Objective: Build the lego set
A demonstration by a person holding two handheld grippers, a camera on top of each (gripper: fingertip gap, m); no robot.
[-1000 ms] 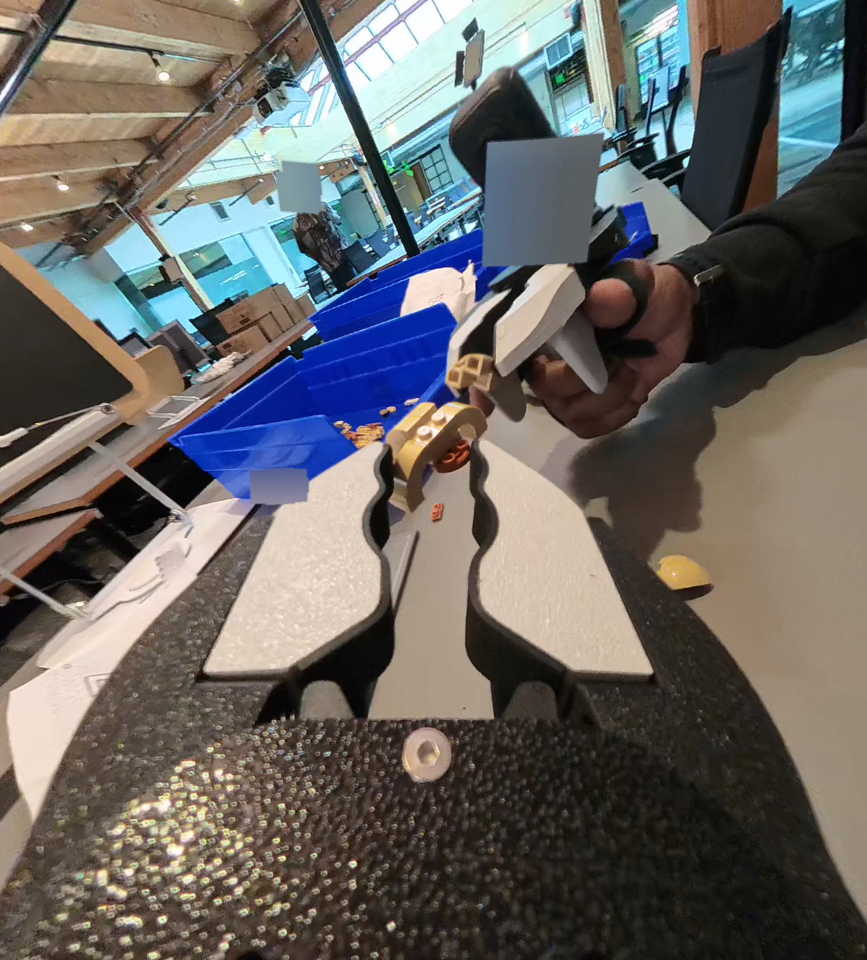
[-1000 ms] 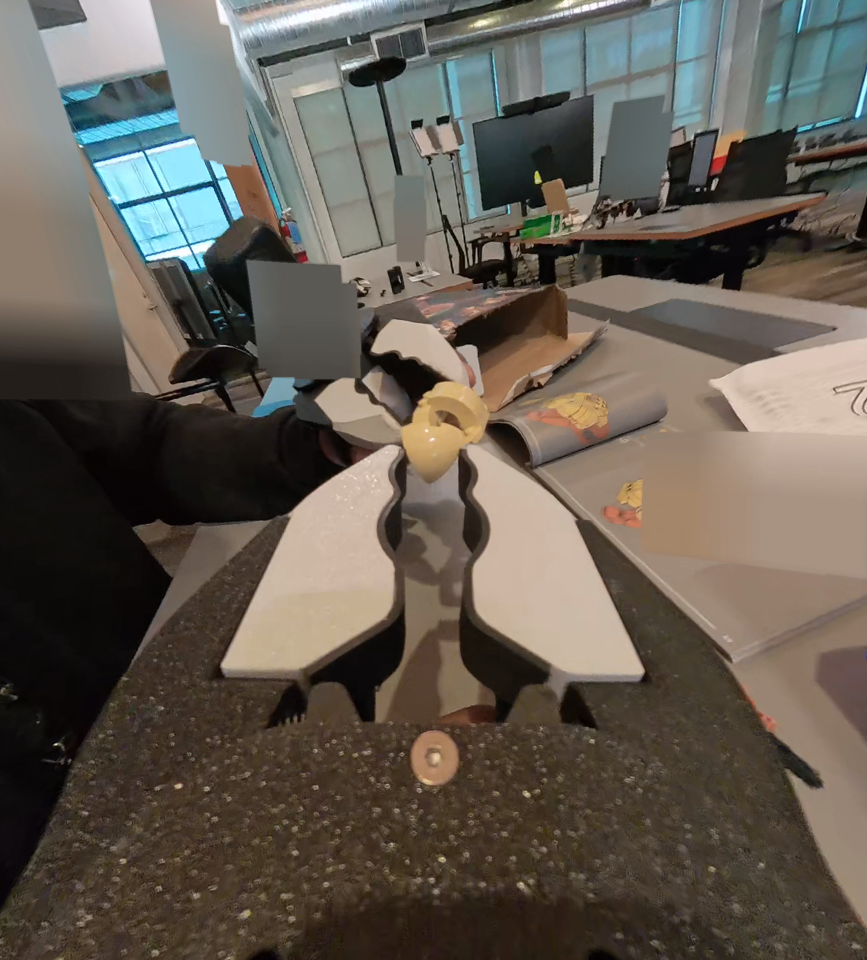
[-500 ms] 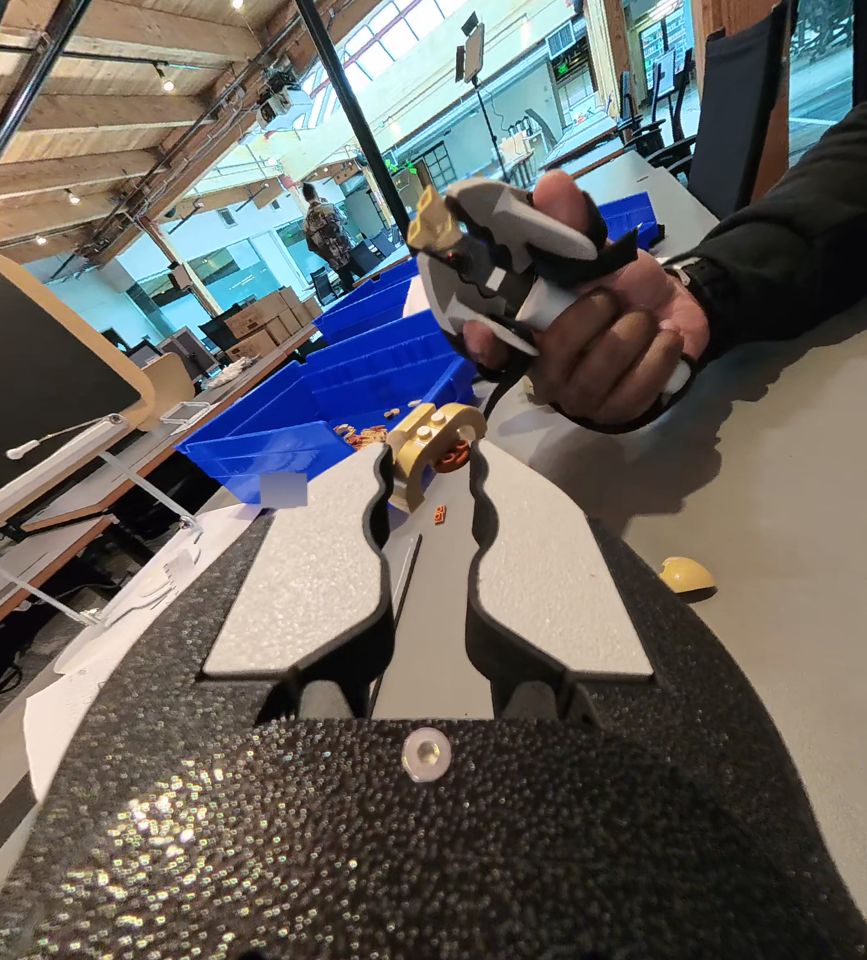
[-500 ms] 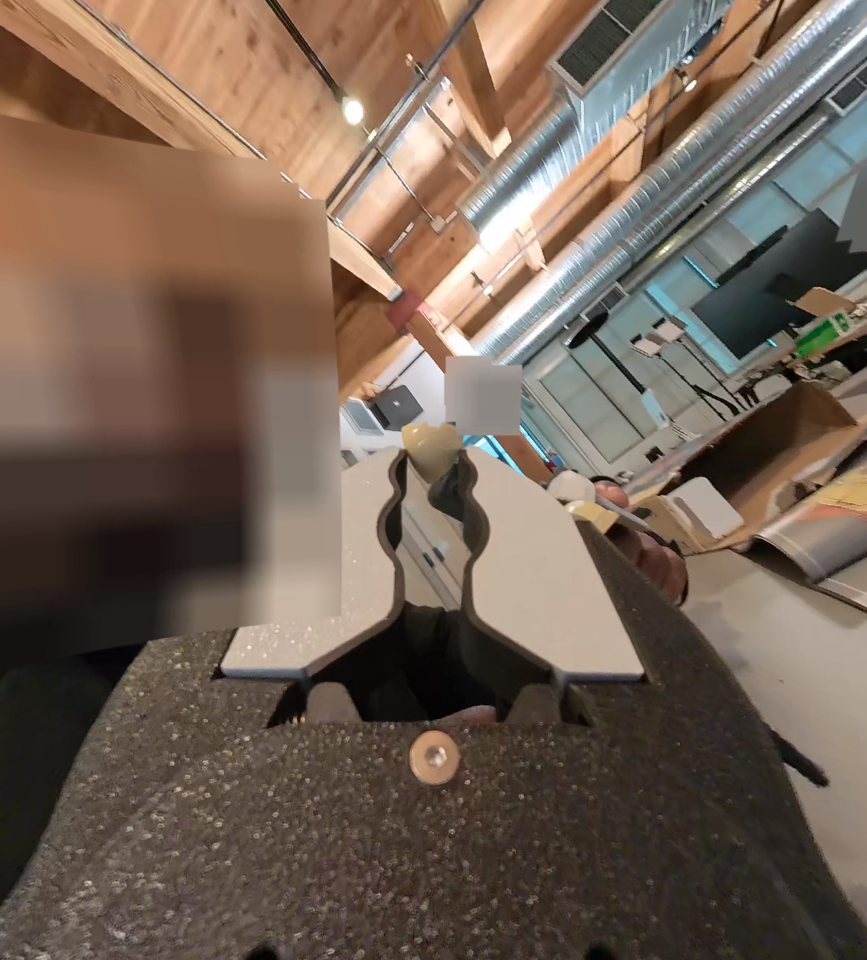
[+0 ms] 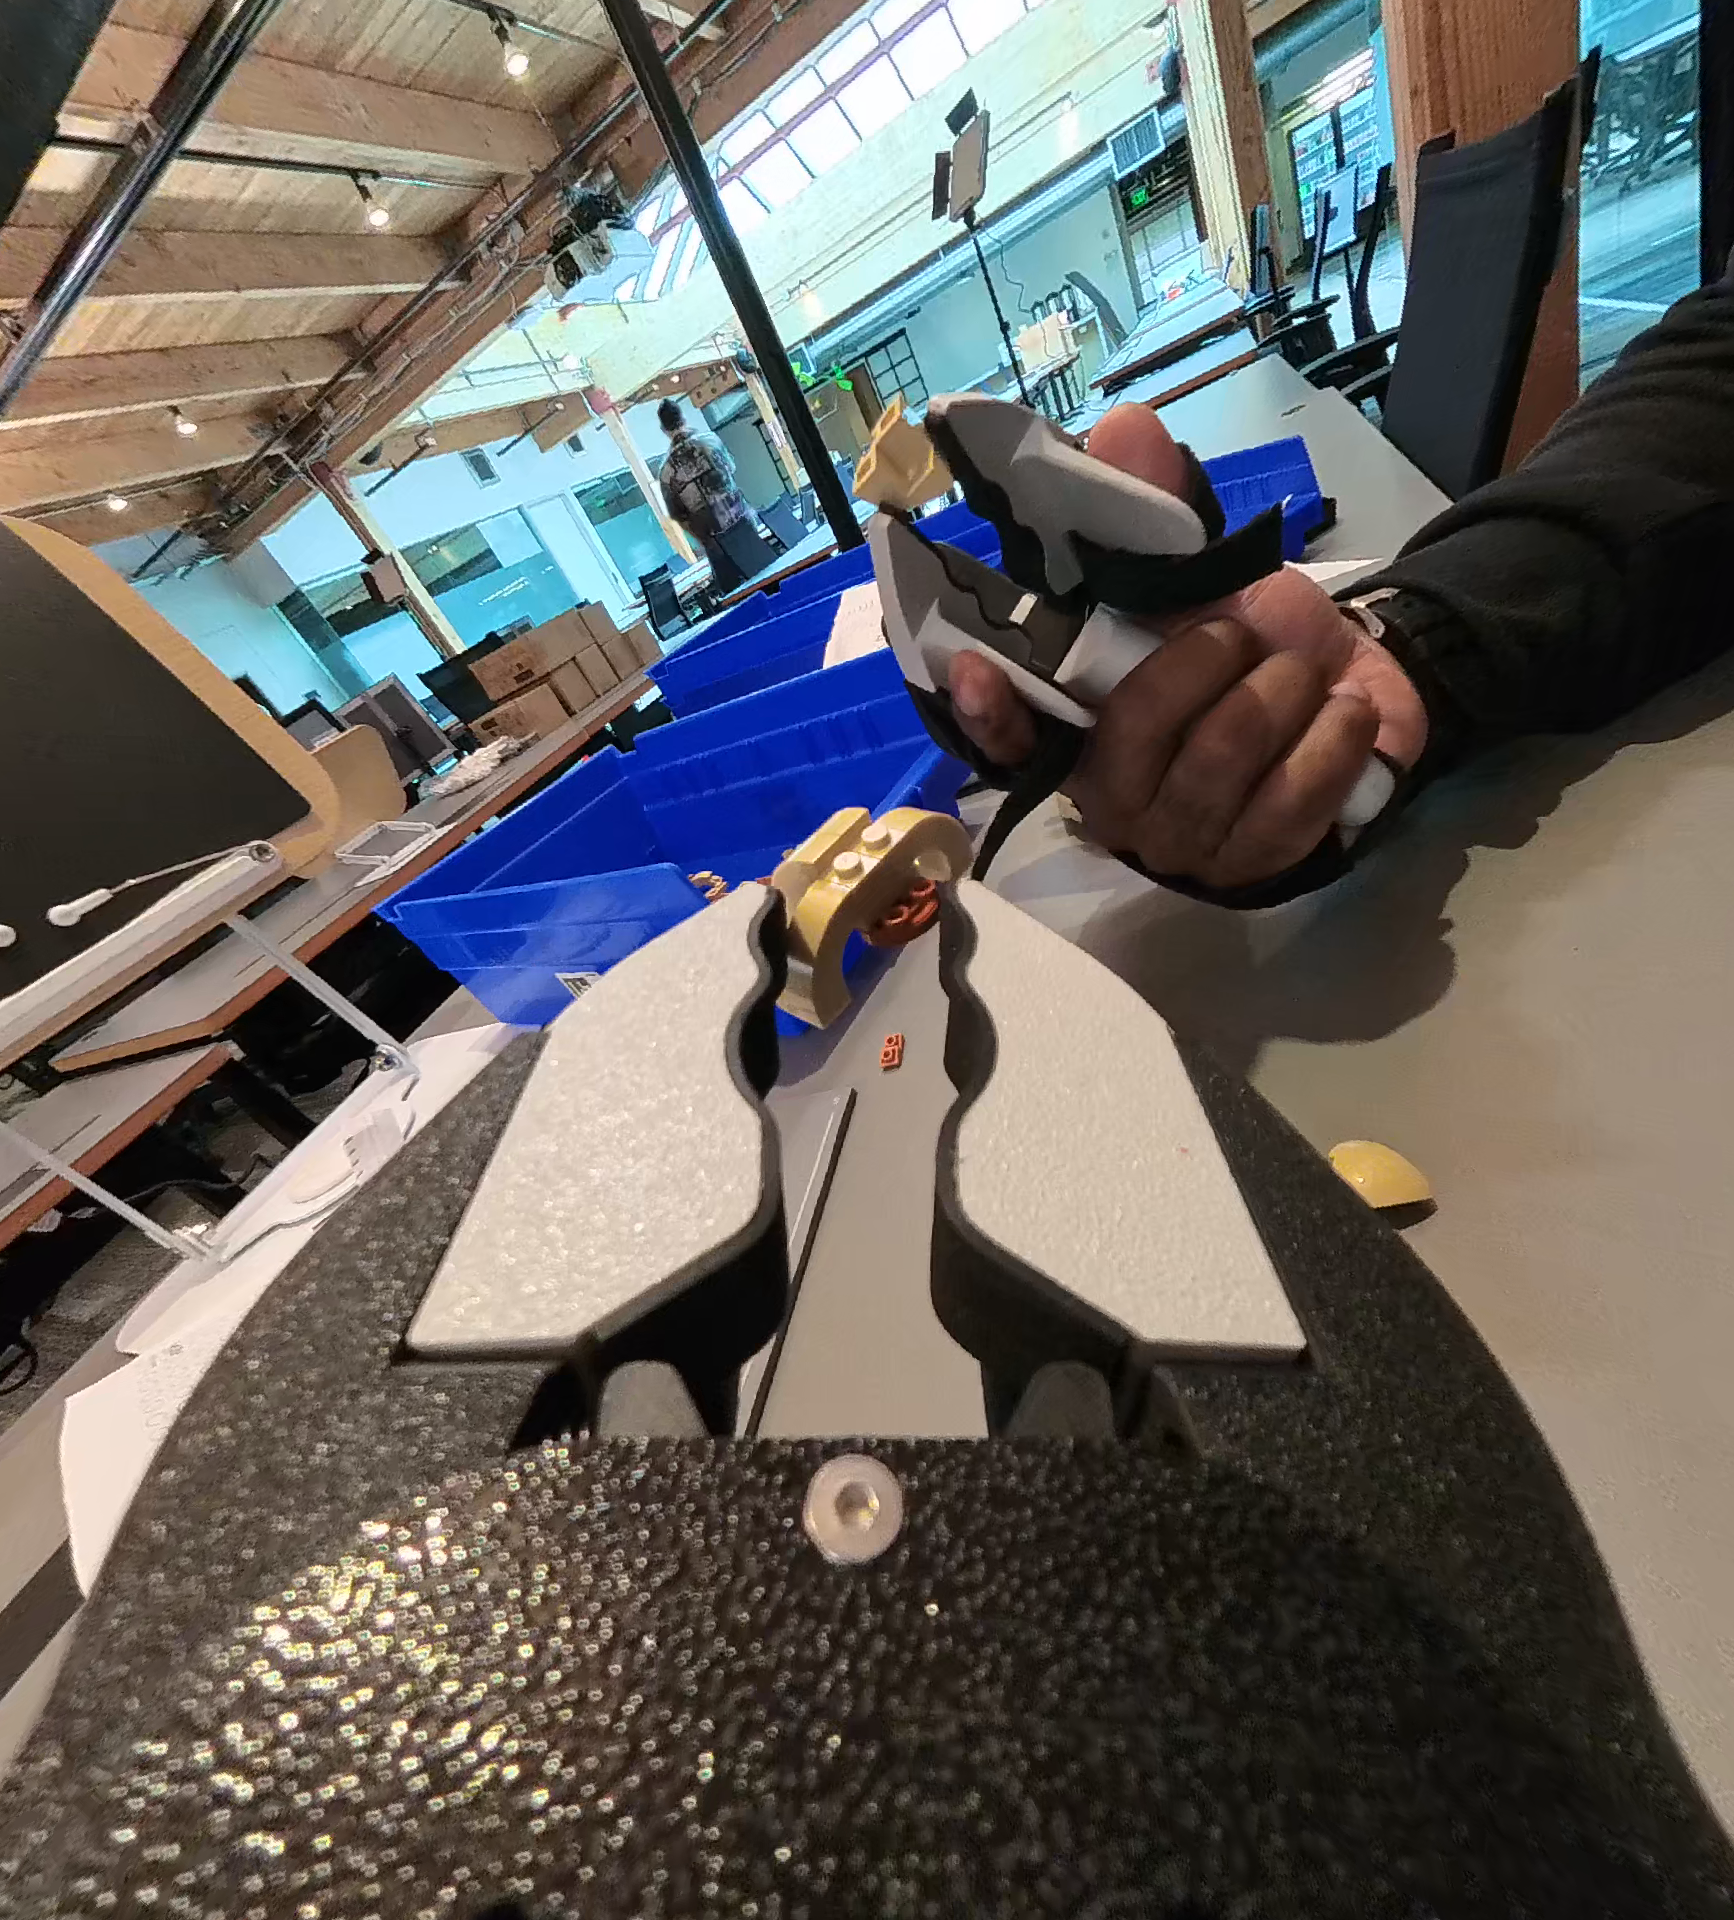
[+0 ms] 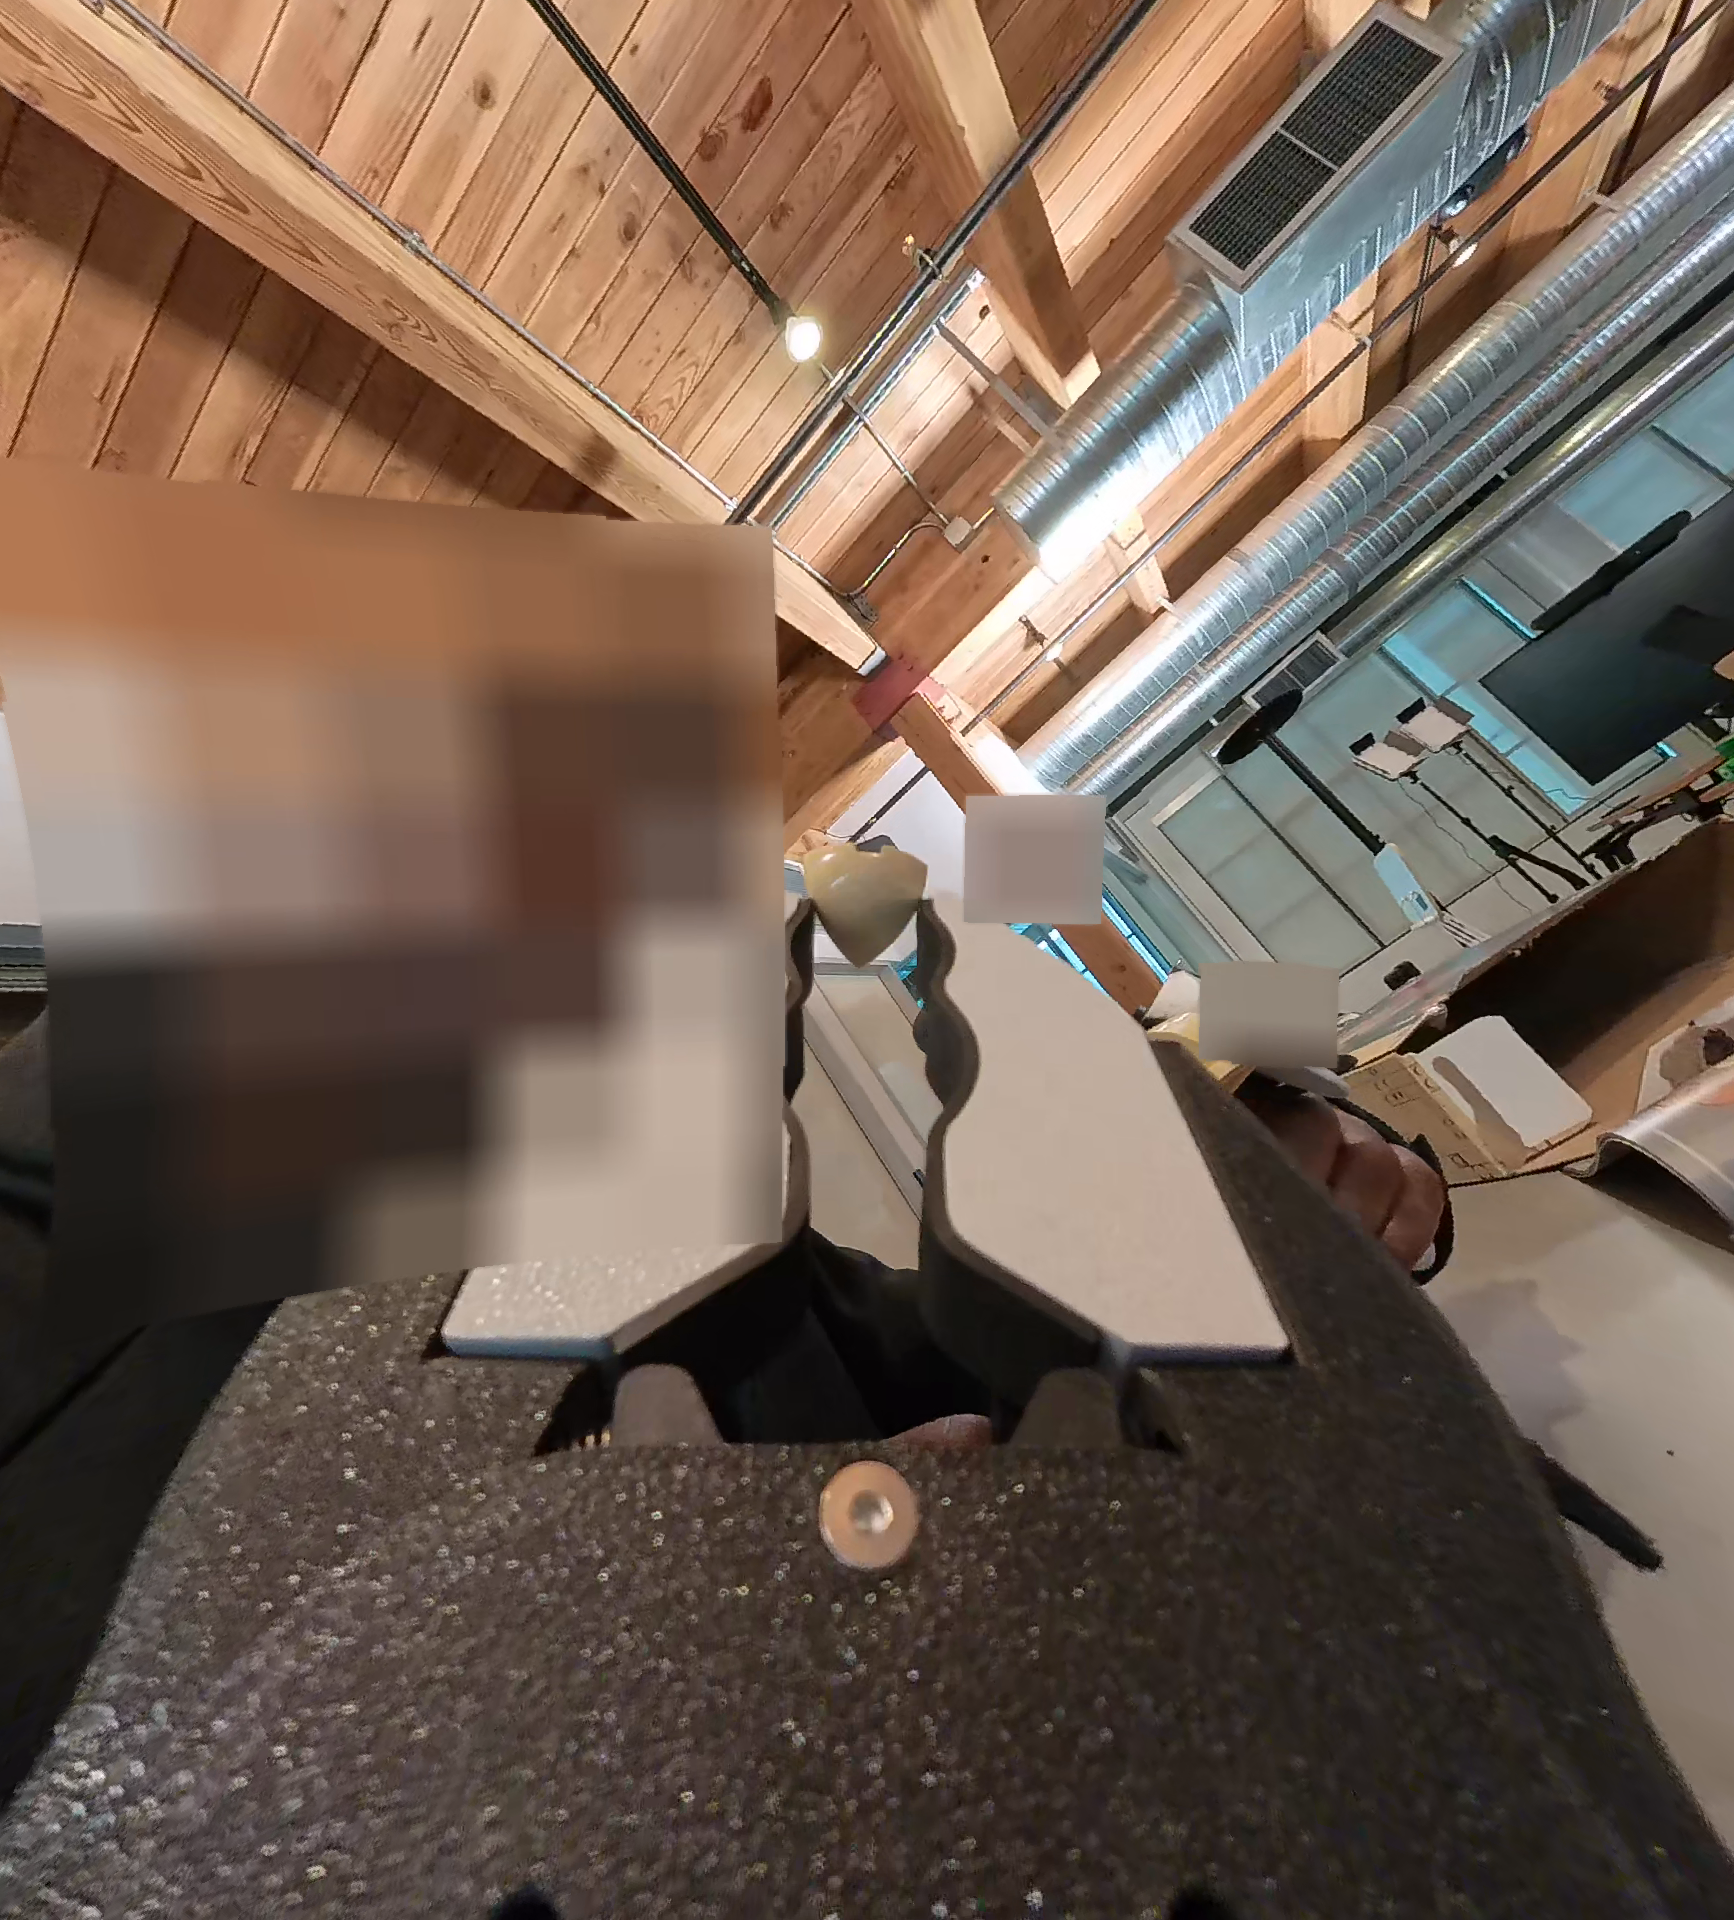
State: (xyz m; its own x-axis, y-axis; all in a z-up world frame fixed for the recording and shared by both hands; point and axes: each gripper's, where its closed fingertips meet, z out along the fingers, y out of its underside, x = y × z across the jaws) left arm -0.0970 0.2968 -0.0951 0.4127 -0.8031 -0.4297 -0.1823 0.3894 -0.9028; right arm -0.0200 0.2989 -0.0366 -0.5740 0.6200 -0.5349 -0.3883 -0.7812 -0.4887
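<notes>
My left gripper (image 5: pixel 858 909) is shut on a tan arched lego assembly (image 5: pixel 868 894) with studs on top and a brown part under the arch, held just above the grey table (image 5: pixel 1569 1039). My right gripper (image 6: pixel 863 914) is shut on a small tan lego piece (image 6: pixel 861 896) and is tipped up toward the ceiling. In the left wrist view the right gripper (image 5: pixel 930 499) shows raised at the upper right, in a hand, with its tan piece (image 5: pixel 899 476) at the tips. A pale yellow dome piece (image 5: pixel 1377 1172) and a tiny orange piece (image 5: pixel 891 1051) lie on the table.
Blue bins (image 5: pixel 738 790) with small loose parts stand behind the left gripper. White paper (image 5: pixel 146 1403) lies at the table's left edge. In the right wrist view an open booklet (image 6: pixel 1715 1132) and torn cardboard box (image 6: pixel 1621 966) lie on the table at right. My right fingertips sit around 10 cm from my left ones.
The right gripper rose away from the left one and tipped upward, from facing the table to facing the ceiling, keeping its tan piece. The left gripper stayed put with its assembly.
</notes>
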